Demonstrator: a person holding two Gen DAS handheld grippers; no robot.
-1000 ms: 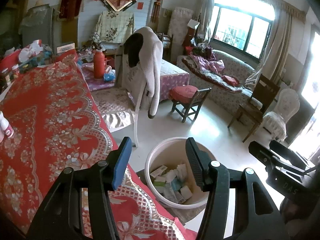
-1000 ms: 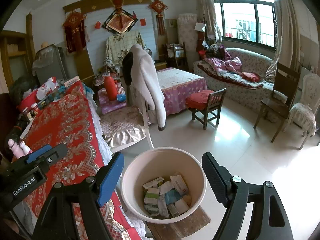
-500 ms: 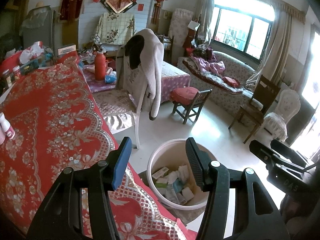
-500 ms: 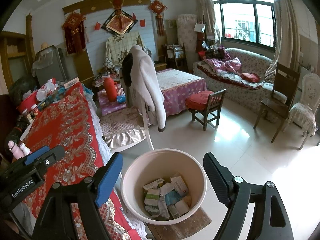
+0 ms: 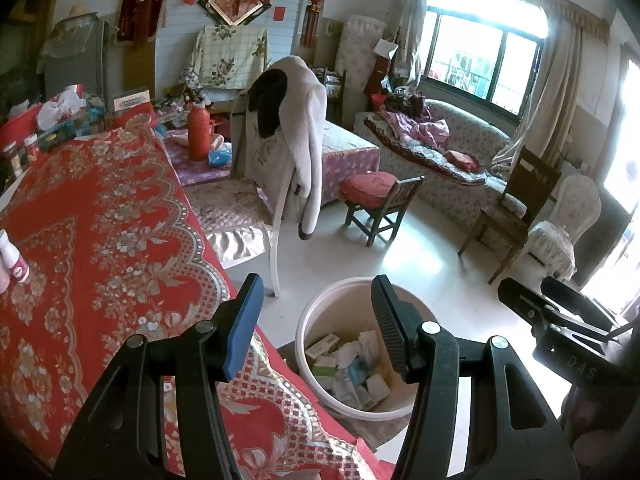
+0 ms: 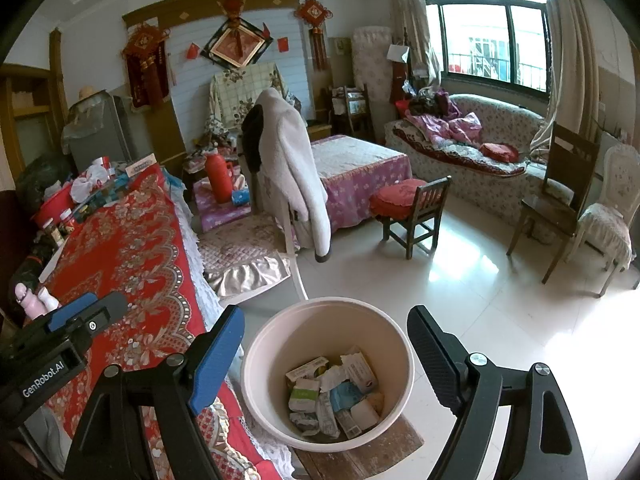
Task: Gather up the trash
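Bare floor, bucket touching table edge

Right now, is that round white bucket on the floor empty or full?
Partly full. The bucket holds crumpled wrappers and small boxes across its bottom; the walls above are bare.

"GenRobot.AI" on the left tool, "DAS" on the right tool

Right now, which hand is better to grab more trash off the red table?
Probably the left gripper: it is open, empty, and over the red tablecloth. The right gripper, also open and empty, frames the trash bucket beside the table.
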